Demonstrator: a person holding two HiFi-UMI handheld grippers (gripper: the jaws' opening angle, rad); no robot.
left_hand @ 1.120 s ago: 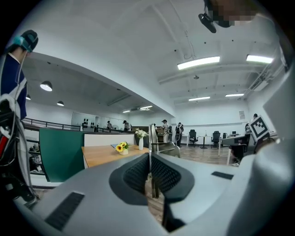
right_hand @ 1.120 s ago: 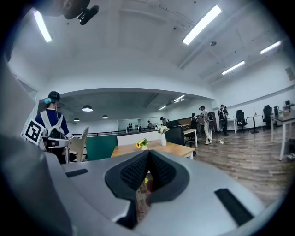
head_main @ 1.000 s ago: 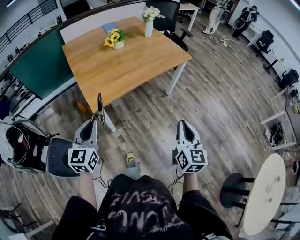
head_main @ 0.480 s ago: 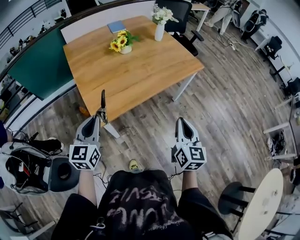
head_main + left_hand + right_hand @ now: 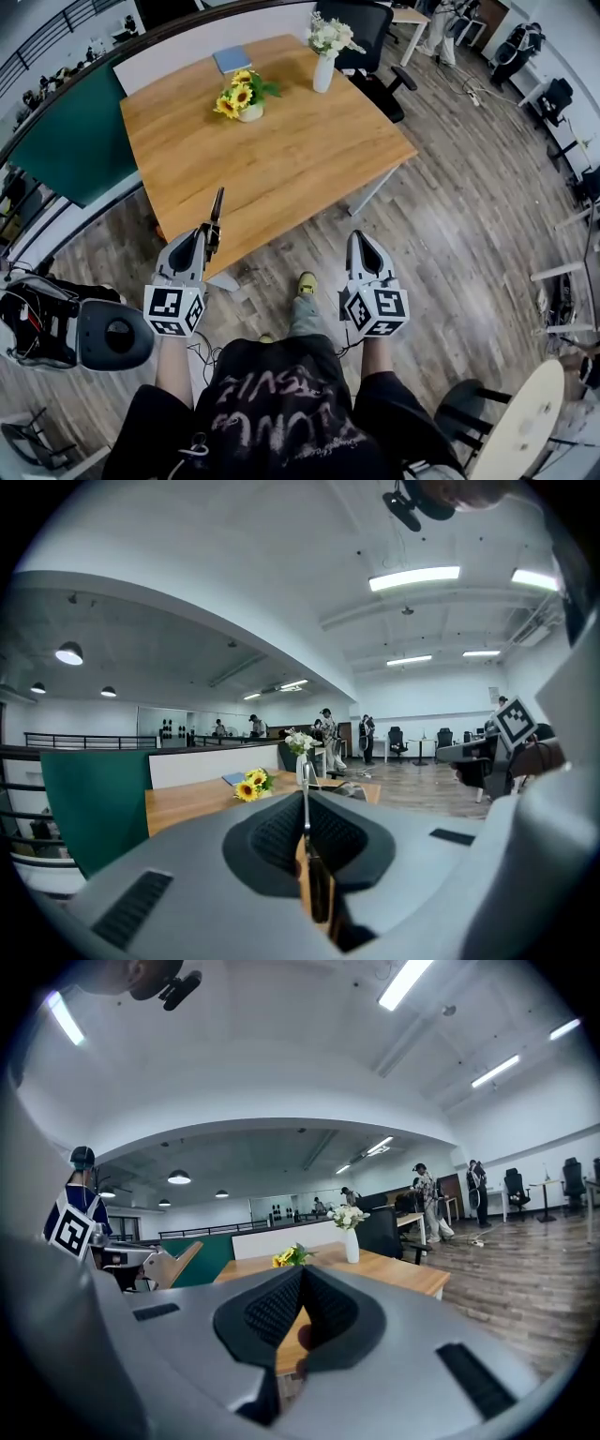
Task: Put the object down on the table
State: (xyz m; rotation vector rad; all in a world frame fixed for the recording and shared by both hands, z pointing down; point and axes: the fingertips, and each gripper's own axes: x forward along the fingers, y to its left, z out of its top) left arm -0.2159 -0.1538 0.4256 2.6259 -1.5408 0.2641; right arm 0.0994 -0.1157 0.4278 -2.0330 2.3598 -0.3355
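Head view: we list one slim knife-like tool, a thin metal blade on a brown handle [image 5: 217,210], standing up out of the left gripper [image 5: 201,236] in the air at the near edge of the light wooden square table [image 5: 281,159], not yet on it. We judge it light, stiff, sharp-edged and apt to twist, so best kept by the handle. Left gripper view: jaws nearly together, pads clamped on the brown lower part, blade rising between them. Right gripper view: the right gripper [image 5: 298,1274] has its jaw tips meeting, with nothing between them.
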